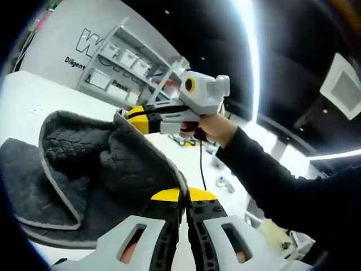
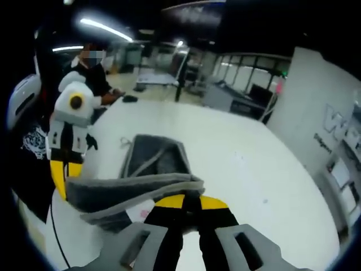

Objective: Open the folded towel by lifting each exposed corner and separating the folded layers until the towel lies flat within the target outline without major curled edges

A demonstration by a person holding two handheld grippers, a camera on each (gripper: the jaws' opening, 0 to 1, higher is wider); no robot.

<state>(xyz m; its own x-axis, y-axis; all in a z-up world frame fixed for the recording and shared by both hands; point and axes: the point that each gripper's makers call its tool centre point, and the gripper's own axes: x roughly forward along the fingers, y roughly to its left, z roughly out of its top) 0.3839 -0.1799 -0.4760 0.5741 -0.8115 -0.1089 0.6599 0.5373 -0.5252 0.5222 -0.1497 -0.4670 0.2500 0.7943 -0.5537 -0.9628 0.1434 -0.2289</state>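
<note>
Towel (image 1: 96, 169) edge clamped between both grippers' jaws

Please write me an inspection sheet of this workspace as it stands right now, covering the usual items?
Surface: white table, bare around the towel.
Job's things: dark grey towel with a pale edge, partly lifted off the table, layers folded and curled, not flat; no target outline can be made out.
Clutter: small dark items at the table's far edge, too small to name.
Grippers: left tool shut on the towel's edge; right tool shut on the towel's edge, held in a hand.
Cables: black cable hanging below the right tool.
Surroundings: white shelving with bins, grey lettered wall, a seated person.
</note>
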